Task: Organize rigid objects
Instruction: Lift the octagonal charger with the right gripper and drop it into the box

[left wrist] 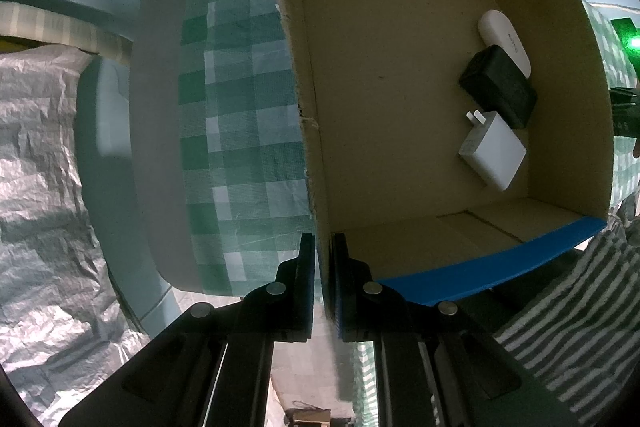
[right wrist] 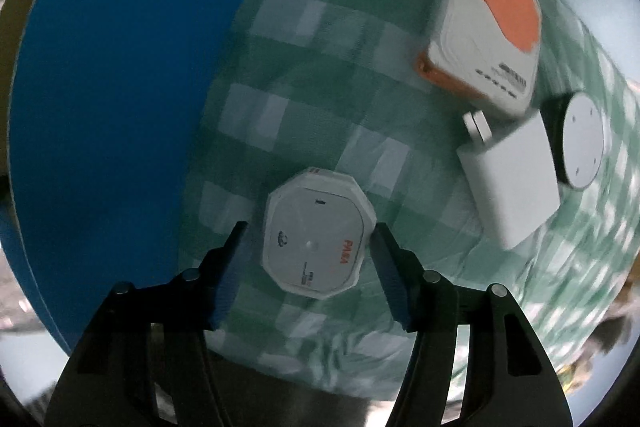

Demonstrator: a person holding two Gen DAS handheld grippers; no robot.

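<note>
Right gripper (right wrist: pixel 308 263) straddling octagonal white puck (right wrist: pixel 318 239) on checked cloth (right wrist: pixel 320 67), jaws part-open, not gripping yet.
Puck at 6 o'clock: rigid, light, slick plastic; pinch opposite flat sides. Left gripper (left wrist: pixel 322 267) clamped narrow on cardboard box wall (left wrist: pixel 316 187).

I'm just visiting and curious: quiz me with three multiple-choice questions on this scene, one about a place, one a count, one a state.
1. Where is the octagonal device?
A. Inside the box
B. On the checked cloth, between the right gripper's fingers
C. On top of the orange-and-white device

2. How many items lie in the box?
A. Three
B. One
C. Five

3. What is the left gripper doing?
A. Hanging open
B. Holding a charger
C. Shut on the box wall

Answers:
1 B, fingers flank it on the cloth.
2 A: white case, black block, charger.
3 C, the wall sits between its fingers.
</note>
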